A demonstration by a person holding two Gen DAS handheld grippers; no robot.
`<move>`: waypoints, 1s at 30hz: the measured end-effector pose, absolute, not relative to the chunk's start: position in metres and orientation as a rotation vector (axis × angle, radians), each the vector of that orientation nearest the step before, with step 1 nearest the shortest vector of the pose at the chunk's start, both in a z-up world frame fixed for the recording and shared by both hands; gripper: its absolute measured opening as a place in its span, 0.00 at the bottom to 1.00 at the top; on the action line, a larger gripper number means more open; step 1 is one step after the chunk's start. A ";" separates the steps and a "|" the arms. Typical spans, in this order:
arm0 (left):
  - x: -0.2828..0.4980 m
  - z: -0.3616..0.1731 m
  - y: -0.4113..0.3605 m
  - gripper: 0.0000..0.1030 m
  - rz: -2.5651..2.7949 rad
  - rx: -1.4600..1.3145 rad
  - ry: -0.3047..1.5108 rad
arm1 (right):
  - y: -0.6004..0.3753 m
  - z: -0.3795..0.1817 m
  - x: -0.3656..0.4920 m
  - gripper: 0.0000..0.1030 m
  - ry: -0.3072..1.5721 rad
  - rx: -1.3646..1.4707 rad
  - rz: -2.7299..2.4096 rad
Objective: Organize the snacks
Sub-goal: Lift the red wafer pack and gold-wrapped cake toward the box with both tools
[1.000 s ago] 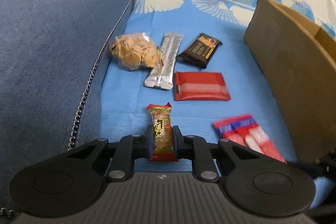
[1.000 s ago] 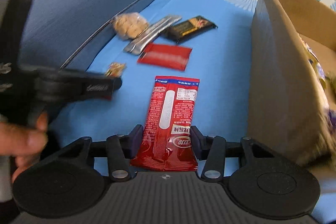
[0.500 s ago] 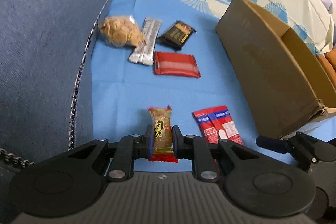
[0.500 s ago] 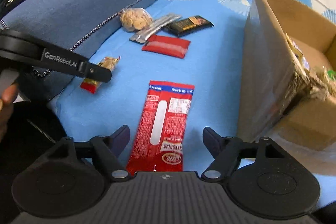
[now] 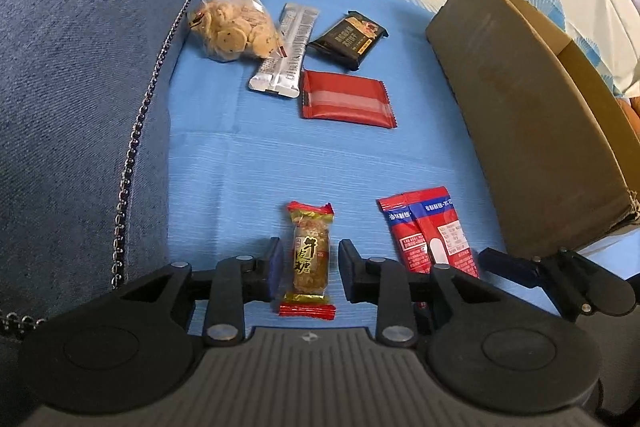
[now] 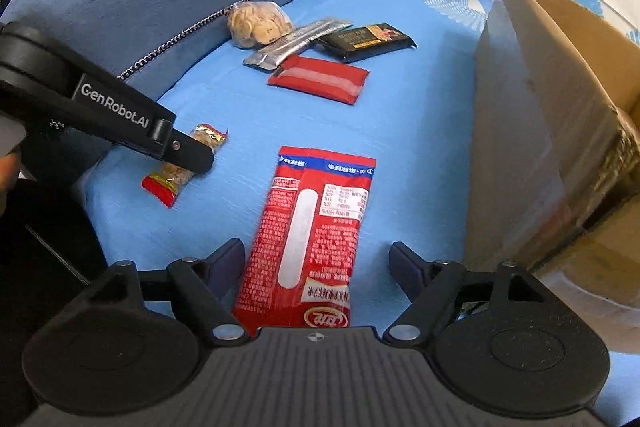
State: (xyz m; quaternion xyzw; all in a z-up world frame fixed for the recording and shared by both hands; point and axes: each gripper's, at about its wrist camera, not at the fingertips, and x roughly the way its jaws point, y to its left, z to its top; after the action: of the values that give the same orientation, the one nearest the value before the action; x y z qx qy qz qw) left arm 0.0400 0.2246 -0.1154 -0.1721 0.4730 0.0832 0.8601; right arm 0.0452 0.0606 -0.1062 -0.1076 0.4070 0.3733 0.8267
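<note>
- Presently we find the left gripper (image 5: 308,267) with its jaws opening; the small candy (image 5: 310,257) lies between them on the blue sheet (image 5: 240,155), with gaps on both sides.
- We find the right gripper (image 6: 318,267) spread wide, its pads clear of the long red packet (image 6: 316,235) lying flat between them.
- We note a cardboard box (image 6: 532,131) just right of that packet.
- Farther back we record a bag of biscuits (image 5: 232,29), a silver stick pack (image 5: 286,55), a black bar (image 5: 348,39) and a flat red packet (image 5: 346,99), grouped closely.
</note>
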 end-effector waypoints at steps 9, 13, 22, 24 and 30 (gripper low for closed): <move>0.043 -0.115 0.216 0.36 0.178 -0.305 0.990 | 0.059 -0.101 0.044 0.49 0.832 -0.229 0.809; 0.043 -0.115 0.218 0.35 0.185 -0.310 0.984 | 0.056 -0.098 0.046 0.49 0.816 -0.211 0.799; 0.040 -0.113 0.216 0.19 0.200 -0.308 0.972 | 0.055 -0.099 0.047 0.49 0.826 -0.204 0.788; 0.040 -0.112 0.217 0.19 0.204 -0.311 0.968 | 0.055 -0.098 0.047 0.49 0.823 -0.204 0.787; 0.038 -0.111 0.218 0.19 0.213 -0.319 0.964 | 0.054 -0.098 0.049 0.48 0.821 -0.198 0.778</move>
State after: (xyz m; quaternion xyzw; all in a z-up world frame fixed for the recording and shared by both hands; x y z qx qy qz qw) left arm 0.0380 0.2176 -0.1115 -0.1526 0.4606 0.1016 0.8685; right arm 0.0489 0.0544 -0.0976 -0.0935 0.3885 0.3678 0.8397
